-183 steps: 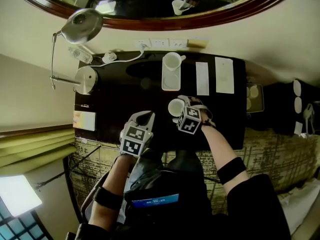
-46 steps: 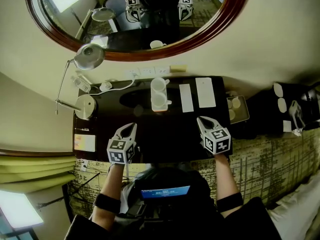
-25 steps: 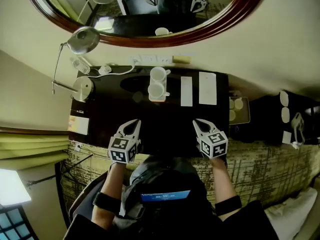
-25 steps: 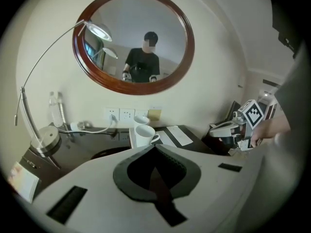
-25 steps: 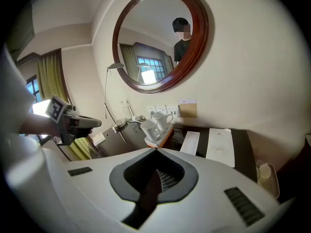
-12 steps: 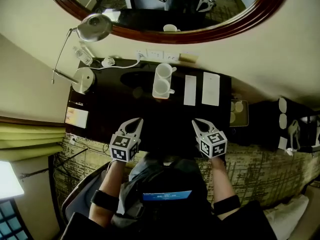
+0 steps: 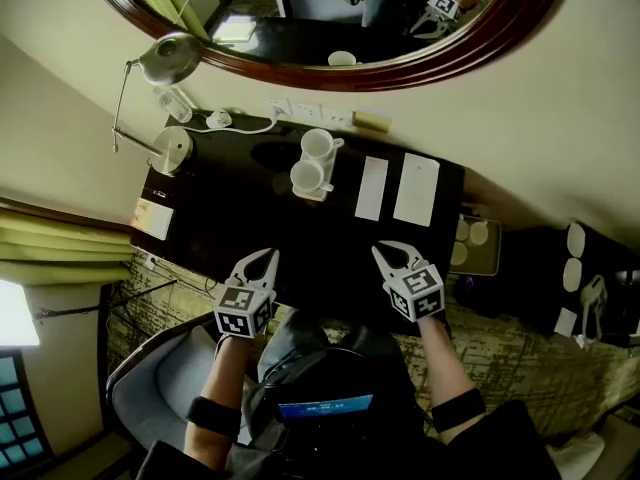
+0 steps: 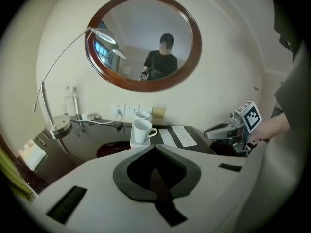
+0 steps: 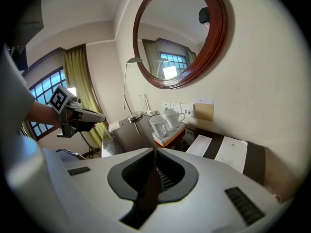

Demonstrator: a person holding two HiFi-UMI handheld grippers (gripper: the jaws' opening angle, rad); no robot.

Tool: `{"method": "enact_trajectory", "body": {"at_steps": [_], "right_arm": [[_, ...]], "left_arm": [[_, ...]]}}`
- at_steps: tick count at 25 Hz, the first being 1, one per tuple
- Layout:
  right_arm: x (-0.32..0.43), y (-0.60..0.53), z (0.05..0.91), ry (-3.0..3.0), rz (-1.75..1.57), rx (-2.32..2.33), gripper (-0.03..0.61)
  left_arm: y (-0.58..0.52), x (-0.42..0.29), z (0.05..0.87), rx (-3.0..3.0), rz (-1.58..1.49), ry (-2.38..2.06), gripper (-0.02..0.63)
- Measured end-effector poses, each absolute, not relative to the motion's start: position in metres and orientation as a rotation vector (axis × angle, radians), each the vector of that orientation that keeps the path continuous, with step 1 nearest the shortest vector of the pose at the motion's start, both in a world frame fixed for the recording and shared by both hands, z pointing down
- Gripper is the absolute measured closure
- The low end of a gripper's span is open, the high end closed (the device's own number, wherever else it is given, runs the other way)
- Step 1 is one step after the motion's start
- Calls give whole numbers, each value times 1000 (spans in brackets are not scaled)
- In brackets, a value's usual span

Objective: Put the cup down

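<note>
Our left gripper (image 7: 262, 259) has its jaws pressed together, with nothing between them. It hangs above the near edge of the dark desk (image 7: 240, 213). Our right gripper (image 7: 388, 255) is in almost the same state: its jaws meet except for a very thin slit, and they carry nothing. It hangs above the same edge, well apart from the left one.

Farther out, toward the wall, a small tray (image 7: 311, 196) lies on the desk. Two white cups stand upright on it, the near cup (image 7: 306, 176) and the far cup (image 7: 318, 146). They are just beside each other, but we cannot tell whether they touch. Both grippers are well apart from the tray. To the right of the tray lie two paper sheets (image 7: 371, 188), and at the left end of the desk stands the lamp base (image 7: 172, 150).

We judge that the putting down is already done. No cup is in any jaw, and each cup rests steady on the tray. We see nothing left for this task except perhaps to bring the grippers away to rest. Which of the two cups was the task's own, the pictures do not say.
</note>
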State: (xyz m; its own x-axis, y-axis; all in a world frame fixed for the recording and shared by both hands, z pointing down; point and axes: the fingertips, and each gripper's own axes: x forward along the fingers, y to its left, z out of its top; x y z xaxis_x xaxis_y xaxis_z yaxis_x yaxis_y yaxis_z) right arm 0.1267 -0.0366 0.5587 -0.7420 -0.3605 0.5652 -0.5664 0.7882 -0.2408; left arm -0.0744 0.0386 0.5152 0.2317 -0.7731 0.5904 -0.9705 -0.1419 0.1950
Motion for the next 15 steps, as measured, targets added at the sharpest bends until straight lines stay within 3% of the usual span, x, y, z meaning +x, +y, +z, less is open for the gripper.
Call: {"method": "enact_trajectory", "body": {"at_steps": [3,8,11,15], "right_arm": [[128,-41,570,-2486,469,575,496],[104,-60,566,-2497,379,510,274],[86,-78,577,-2504,340,529,180],[52,-90,597,-2514,302,469,130]], "left_arm": [[40,-64,513,1919,464,-1652,613],[43,-53,519,1931,490,-1624,613],[40,-57,529,1937,534,-1610,613],[33,-56,534,1950,533,-1606,613]]}}
